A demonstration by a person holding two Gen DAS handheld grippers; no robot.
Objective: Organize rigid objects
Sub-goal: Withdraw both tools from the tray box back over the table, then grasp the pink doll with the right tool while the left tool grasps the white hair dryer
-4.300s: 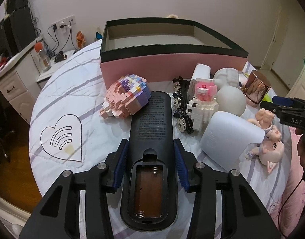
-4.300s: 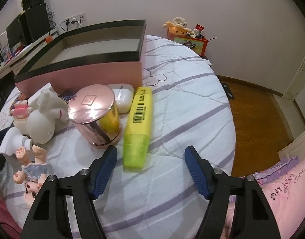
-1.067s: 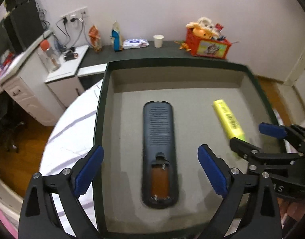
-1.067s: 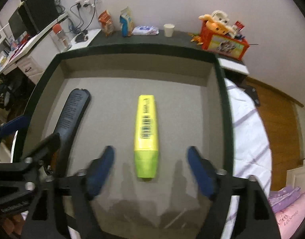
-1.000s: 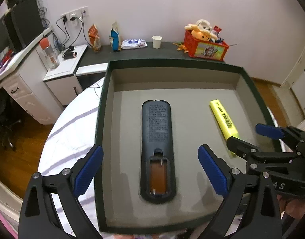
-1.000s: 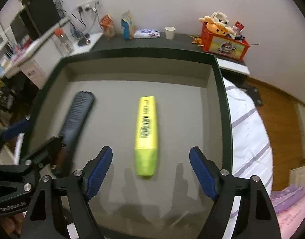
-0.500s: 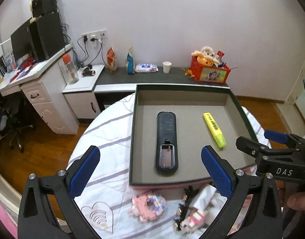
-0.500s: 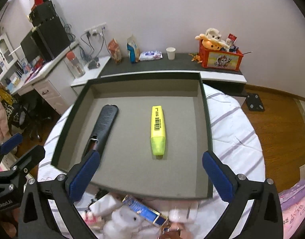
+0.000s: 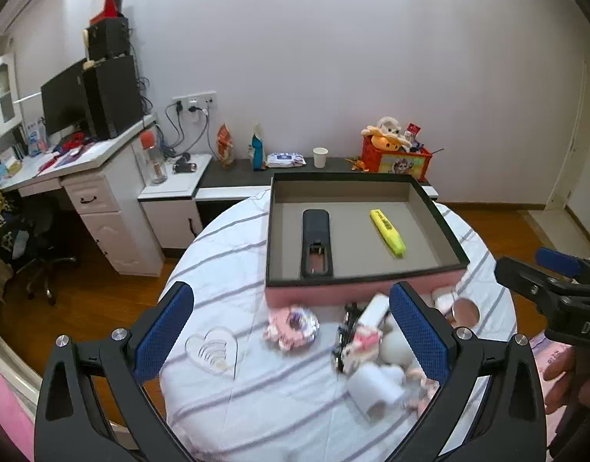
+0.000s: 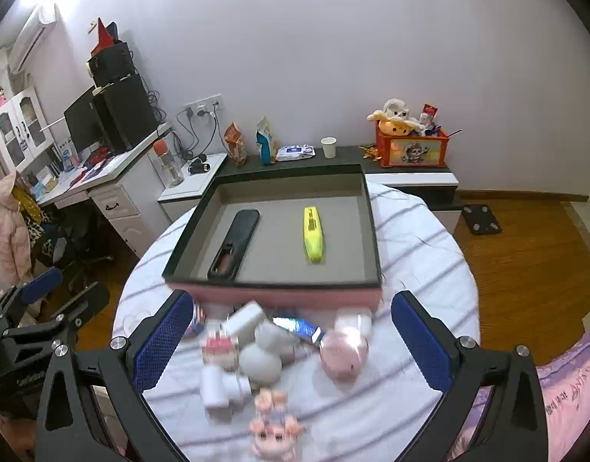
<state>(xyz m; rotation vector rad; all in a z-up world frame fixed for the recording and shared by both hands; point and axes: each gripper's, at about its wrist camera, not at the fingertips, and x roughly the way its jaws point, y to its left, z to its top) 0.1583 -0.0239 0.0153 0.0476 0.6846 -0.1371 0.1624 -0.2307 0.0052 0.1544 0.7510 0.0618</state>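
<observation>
A round table point(image 9: 225, 261) with a striped white cloth carries a pink box point(image 9: 366, 231); inside lie a black remote point(image 9: 316, 240) and a yellow highlighter point(image 9: 387, 231), well apart. Small toys point(image 10: 272, 350) (blurred) crowd the cloth before the box. The left gripper point(image 9: 291, 333) and right gripper point(image 10: 289, 340) hang above them, jaws spread wide, holding nothing.

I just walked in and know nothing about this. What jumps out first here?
A big pink box with a dark rim sits on a round striped table, holding only a black remote and a yellow highlighter. In front of it lies a jumble of small toys, framed by blue-padded open grippers.
</observation>
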